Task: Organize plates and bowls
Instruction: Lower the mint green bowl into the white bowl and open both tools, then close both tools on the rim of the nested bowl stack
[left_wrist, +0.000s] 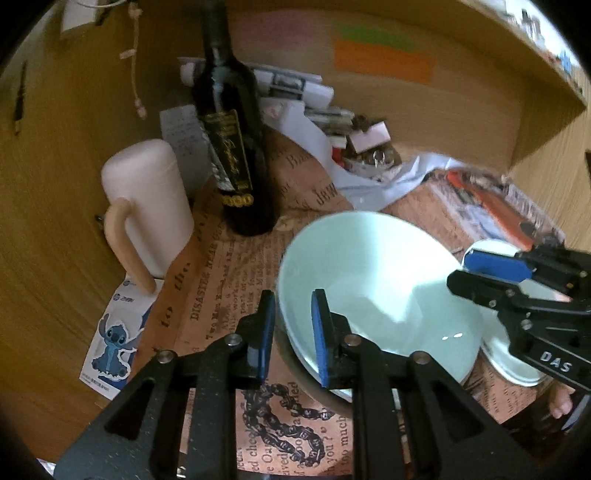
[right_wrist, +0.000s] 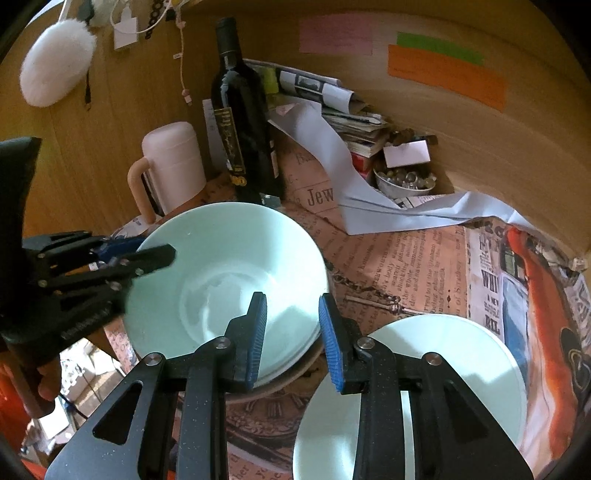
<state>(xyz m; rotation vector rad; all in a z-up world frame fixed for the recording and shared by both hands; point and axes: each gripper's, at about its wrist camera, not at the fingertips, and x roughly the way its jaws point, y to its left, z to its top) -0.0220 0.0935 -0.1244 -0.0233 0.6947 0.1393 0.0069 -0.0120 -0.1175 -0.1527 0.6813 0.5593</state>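
A pale green bowl (left_wrist: 380, 288) (right_wrist: 229, 280) sits tilted inside a brown-rimmed bowl (right_wrist: 295, 373) on the newspaper-covered table. My left gripper (left_wrist: 293, 332) is open with its jaws astride the green bowl's near-left rim; it also shows in the right wrist view (right_wrist: 147, 254). A pale green plate (right_wrist: 443, 376) (left_wrist: 517, 365) lies flat to the right. My right gripper (right_wrist: 293, 339) is open and empty, over the gap between bowl and plate; in the left wrist view it (left_wrist: 480, 273) hovers above the plate.
A dark wine bottle (left_wrist: 232, 147) (right_wrist: 243, 125) and a white jug with a beige handle (left_wrist: 144, 206) (right_wrist: 173, 166) stand behind the bowl. Loose papers (right_wrist: 332, 155), books and a small bowl of beads (right_wrist: 404, 182) lie at the back. Wooden walls enclose the table.
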